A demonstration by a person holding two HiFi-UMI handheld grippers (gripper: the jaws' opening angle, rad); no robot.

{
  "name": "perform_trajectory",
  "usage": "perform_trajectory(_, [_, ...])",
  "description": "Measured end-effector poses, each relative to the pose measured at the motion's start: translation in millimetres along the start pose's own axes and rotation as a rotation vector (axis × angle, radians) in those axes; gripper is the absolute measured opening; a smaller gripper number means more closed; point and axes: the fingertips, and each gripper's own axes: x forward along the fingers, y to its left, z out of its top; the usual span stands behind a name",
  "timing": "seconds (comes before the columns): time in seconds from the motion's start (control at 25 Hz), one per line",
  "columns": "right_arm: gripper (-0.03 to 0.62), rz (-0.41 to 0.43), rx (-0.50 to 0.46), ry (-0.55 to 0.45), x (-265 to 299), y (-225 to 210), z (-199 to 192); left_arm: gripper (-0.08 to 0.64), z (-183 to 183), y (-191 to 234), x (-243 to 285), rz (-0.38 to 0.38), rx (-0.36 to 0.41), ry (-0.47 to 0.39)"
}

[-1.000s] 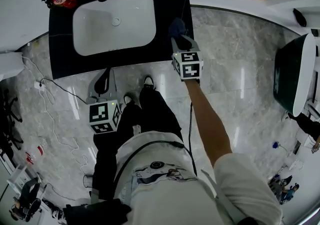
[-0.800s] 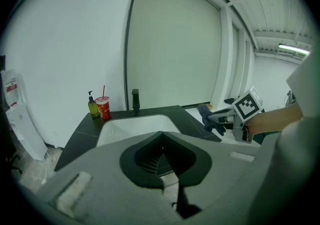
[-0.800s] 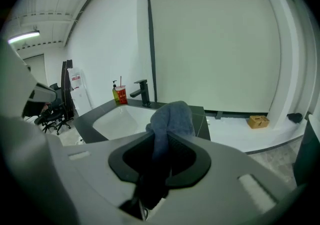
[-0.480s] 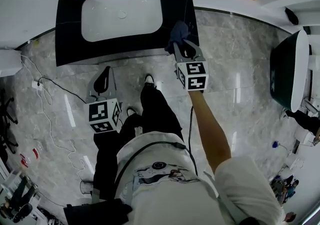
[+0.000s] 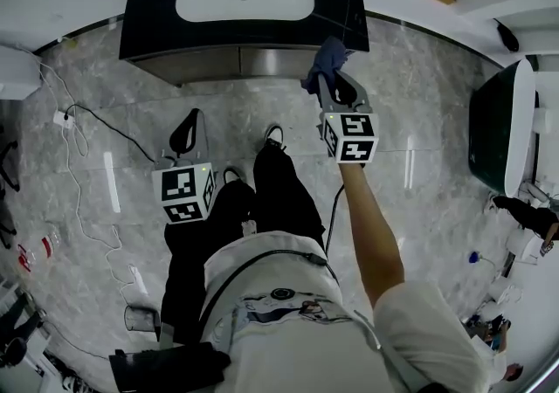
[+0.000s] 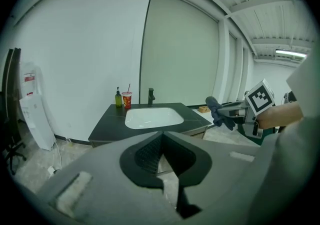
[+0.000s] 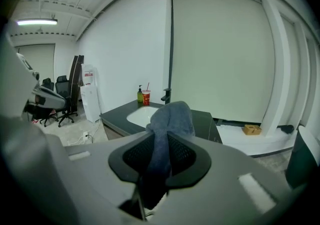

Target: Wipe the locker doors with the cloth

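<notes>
left gripper (image 5: 187, 120): head view only gives me the marker cube and a dark loop of fingers low beside the person's leg. Its own view settles it: jaws clenched together, nothing between them.
right gripper (image 5: 332, 84): held out on a bare forearm (image 5: 371, 225), up near the right corner of the bench. Jaws are grasping the cloth.
cloth (image 7: 170, 116): blue-grey, pinched in the right jaws, with a bunched lump sticking out past the tips. The left gripper view catches it side-on, hanging in the air just right of the bench and touching nothing.
bench (image 6: 107, 121): black top with a white basin (image 6: 152, 117).
only in the gripper views: green bottle (image 6: 118, 100), red cup (image 6: 127, 100) and dark tap (image 6: 150, 96) at the back of the bench. The head view crops them at its top edge.
only from the head view: the grey doors (image 5: 236, 62) under the bench, split by a seam. The cloth is not on them.
right gripper view extras: office chairs (image 7: 62, 96) far left, small brown box (image 7: 251, 129) on the white ledge.
hard to tell: the left hand is hidden under its cube. The cloth blocks most of the basin in the right gripper view.
</notes>
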Motion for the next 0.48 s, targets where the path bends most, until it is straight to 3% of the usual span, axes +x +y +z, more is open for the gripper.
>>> perform_trajectory(0.16, [0.077, 0.042, -0.026, -0.010, -19, 22, -2, 0.002, -5, -5, -24, 0.018, -0.006, -0.011])
perform_trajectory(0.36, [0.077, 0.118, -0.099, -0.050, -21, 39, 1, 0.002, 4, -10, -33, 0.074, 0.032, -0.082])
perform_trajectory(0.48, [0.077, 0.153, -0.107, -0.081, -13, 50, -4, 0.002, -12, -7, -30, 0.111, 0.019, -0.080])
